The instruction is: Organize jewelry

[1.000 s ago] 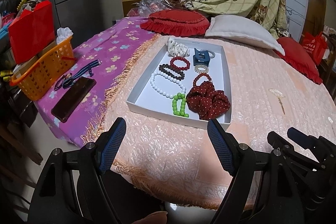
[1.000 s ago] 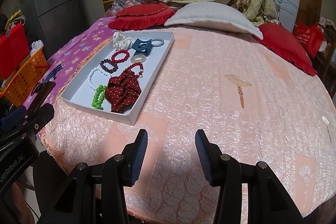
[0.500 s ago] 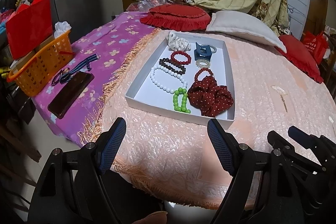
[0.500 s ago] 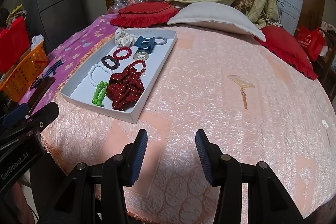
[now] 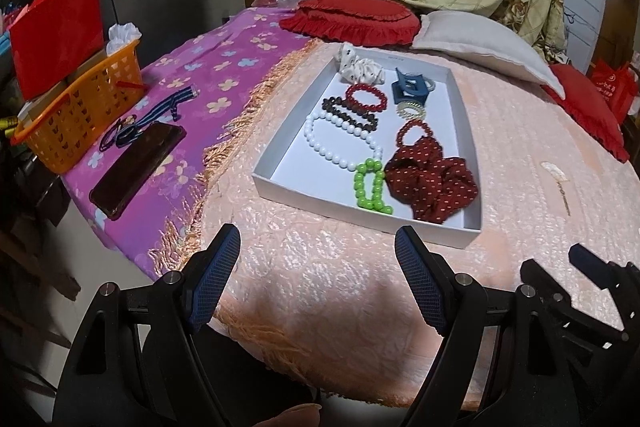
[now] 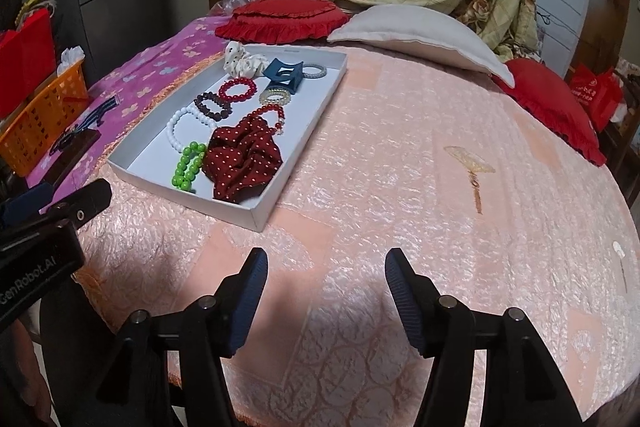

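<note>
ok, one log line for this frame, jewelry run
phase: approach | left gripper: open, empty | right gripper: jaws just opened wider, empty | white tray: jewelry inside, untouched

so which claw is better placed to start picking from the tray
Left, probably. The left claw is open and faces the tray head-on. The right claw is open over bare bedspread, with the tray off to its left.

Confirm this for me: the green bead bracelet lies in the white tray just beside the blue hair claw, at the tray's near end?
Not quite. The green bracelet does lie at the near end of the tray, but beside the red dotted scrunchie. The hair claw sits at the far end. The left wrist view shows it.
</note>
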`<state>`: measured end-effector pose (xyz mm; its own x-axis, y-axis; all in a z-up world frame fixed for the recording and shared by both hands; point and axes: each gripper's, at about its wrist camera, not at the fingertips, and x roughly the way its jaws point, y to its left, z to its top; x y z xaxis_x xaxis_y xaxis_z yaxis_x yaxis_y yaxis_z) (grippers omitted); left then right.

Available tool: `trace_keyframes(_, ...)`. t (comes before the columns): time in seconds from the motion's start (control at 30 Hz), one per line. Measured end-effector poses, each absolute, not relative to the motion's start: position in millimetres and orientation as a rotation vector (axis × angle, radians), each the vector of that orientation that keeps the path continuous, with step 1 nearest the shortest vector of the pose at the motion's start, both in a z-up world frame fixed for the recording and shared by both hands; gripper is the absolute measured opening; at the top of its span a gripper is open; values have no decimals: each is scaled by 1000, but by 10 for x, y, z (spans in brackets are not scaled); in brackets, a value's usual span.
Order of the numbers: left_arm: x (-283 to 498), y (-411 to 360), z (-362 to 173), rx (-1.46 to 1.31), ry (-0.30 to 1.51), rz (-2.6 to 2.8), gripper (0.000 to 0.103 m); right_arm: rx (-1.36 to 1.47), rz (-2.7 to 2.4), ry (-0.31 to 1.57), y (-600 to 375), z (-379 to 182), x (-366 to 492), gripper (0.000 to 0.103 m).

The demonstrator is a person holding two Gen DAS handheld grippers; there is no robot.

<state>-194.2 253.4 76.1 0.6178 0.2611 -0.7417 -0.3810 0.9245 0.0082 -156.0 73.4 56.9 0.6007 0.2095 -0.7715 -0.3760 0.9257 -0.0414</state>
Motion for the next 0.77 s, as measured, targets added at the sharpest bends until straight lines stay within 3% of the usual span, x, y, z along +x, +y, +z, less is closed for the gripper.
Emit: trace_keyframes(0.77,-1694,2344,814,-106,838,373,80,-199,367,874,682,484,-1345,59)
